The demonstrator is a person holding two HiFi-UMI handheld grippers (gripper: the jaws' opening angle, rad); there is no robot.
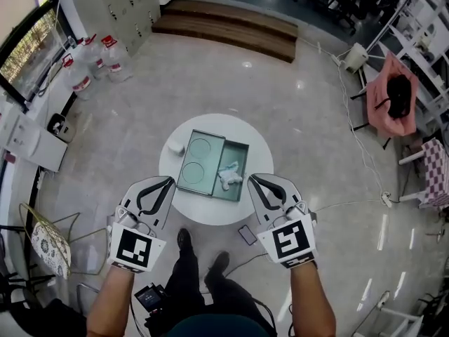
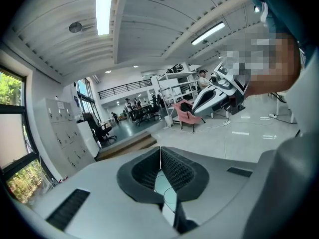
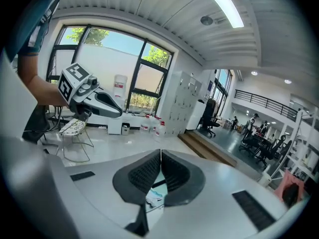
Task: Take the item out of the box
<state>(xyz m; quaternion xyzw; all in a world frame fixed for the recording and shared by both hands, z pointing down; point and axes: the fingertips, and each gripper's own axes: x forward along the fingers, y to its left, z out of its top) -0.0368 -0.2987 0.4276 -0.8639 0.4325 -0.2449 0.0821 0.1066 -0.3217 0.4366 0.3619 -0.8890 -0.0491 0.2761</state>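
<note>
Far left: water bottles stand on the floor by a wall. Near left: a chair with a patterned cushion.

Left gripper: seen in the head view over the near left edge of the table, pointing toward the box. In the left gripper view, the left gripper has its jaws pressed together at the tips with nothing between them. It touches nothing.

Centre: the table is round and white. A small white object lies at its left side, just beside the box. The box is grey-green and lies open. Its lid is folded flat to the left and shows two circles. The item, white and crumpled, lies in the right half of the box, toward the near side. No gripper is touching it.

Right gripper: seen over the near right edge of the table, just right of the box. In the right gripper view, the right gripper has its jaws closed tip to tip and is empty. The item shows below them.

A phone lies on the floor near the table. Far right: a pink chair.
</note>
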